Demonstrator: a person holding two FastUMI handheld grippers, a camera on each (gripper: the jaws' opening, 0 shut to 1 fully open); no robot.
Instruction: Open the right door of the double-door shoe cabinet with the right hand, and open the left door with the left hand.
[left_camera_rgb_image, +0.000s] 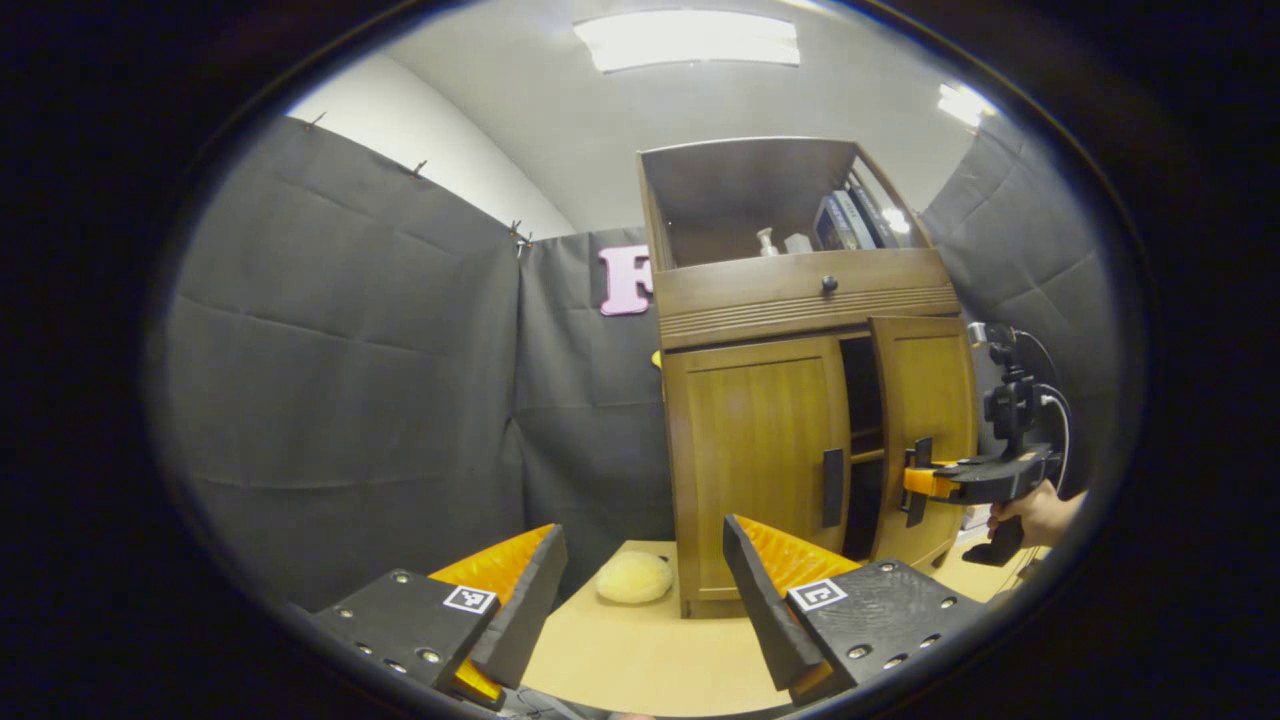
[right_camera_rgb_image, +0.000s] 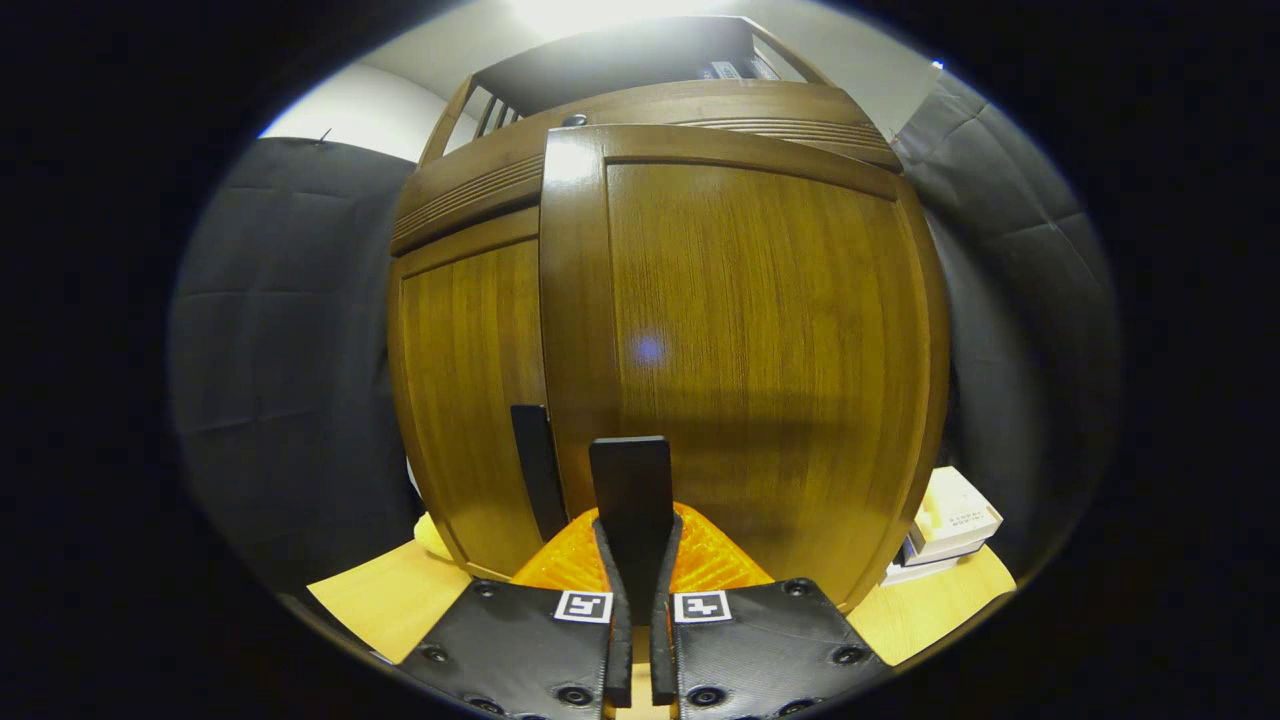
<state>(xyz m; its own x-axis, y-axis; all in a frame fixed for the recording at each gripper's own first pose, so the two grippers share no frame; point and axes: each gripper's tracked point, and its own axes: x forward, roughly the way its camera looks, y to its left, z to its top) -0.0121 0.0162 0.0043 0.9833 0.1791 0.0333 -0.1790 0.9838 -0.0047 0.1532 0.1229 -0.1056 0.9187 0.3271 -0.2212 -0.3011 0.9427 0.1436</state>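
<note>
The wooden shoe cabinet (left_camera_rgb_image: 800, 300) stands on a light table. Its left door (left_camera_rgb_image: 755, 460) is closed, with a black vertical handle (left_camera_rgb_image: 833, 487). The right door (left_camera_rgb_image: 925, 420) is swung partly out, and a dark gap shows between the doors. My right gripper (left_camera_rgb_image: 915, 482), held by a hand (left_camera_rgb_image: 1035, 510), is clamped on that door's handle. In the right gripper view the right door (right_camera_rgb_image: 760, 350) is close up, and my right gripper (right_camera_rgb_image: 637, 535) is shut on its black handle (right_camera_rgb_image: 630, 475). My left gripper (left_camera_rgb_image: 640, 590) is open, low and short of the left door.
A pale fluffy ball (left_camera_rgb_image: 633, 577) lies on the table (left_camera_rgb_image: 640, 660) by the cabinet's left foot. A drawer with a dark knob (left_camera_rgb_image: 829, 284) sits above the doors, under an open shelf with small items. Stacked boxes (right_camera_rgb_image: 950, 525) lie right of the cabinet.
</note>
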